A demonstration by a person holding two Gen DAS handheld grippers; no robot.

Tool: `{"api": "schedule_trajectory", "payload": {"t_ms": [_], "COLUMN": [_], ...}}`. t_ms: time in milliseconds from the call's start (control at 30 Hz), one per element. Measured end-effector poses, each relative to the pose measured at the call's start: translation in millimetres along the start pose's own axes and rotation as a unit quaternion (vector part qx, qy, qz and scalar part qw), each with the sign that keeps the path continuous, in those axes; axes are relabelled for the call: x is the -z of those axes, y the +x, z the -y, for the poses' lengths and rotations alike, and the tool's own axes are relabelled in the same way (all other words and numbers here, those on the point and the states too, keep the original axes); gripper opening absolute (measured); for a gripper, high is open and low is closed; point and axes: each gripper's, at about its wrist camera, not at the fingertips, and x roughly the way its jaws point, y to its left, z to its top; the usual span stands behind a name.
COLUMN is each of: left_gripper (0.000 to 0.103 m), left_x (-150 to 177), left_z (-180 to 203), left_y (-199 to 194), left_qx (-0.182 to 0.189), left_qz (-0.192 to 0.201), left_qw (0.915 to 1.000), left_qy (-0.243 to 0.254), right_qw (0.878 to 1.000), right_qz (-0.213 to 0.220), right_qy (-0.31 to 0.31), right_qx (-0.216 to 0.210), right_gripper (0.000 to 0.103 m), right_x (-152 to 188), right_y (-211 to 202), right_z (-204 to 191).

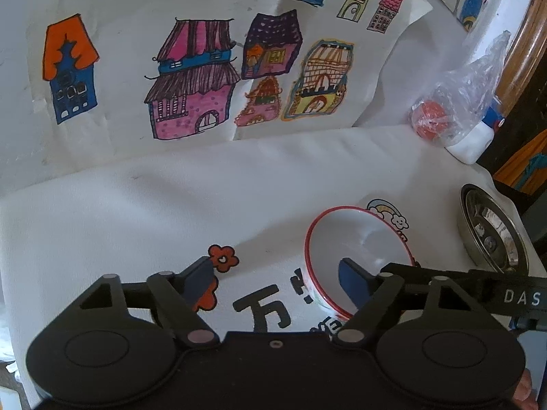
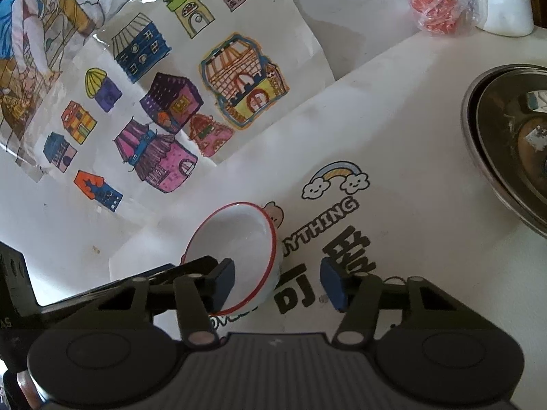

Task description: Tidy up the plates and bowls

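Straddling the red-rimmed bowl (image 2: 239, 249) rim, your right gripper (image 2: 277, 283) gapes unclamped; your left gripper (image 1: 277, 283) also spread wide beside it, steel bowls (image 2: 512, 143) well beyond.

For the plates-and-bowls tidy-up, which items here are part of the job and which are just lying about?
Part of the job:
white bowl with red rim
nested steel bowls
left tongs and right tongs, both open

Lying about:
drawings of houses
plastic bag with something orange-red inside
white container beside the bag
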Motion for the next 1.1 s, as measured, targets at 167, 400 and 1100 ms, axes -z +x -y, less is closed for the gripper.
{"api": "schedule_trajectory", "payload": {"t_ms": [167, 400, 1100], "left_gripper": [0.064, 0.046, 0.011], "left_x": [0, -1, 3], "left_z": [2, 2, 15], "left_y": [0, 2, -10], "left_qx": [0.002, 0.009, 0.027], "left_qz": [0.0, -0.001, -0.002], "left_qw": [1.0, 1.0, 0.9996], "left_qy": [0.004, -0.001, 0.009], "right_qw": [1.0, 1.0, 1.0], "right_qz": [-0.002, -0.003, 0.017], "right_qy": [-0.002, 0.0, 0.006], "right_qx": [0.003, -0.001, -0.008], "right_gripper": [0.041, 0.031, 0.017], "right_x": [2, 2, 2], "right_y": [2, 3, -15], "right_z": [-3, -3, -12]}}
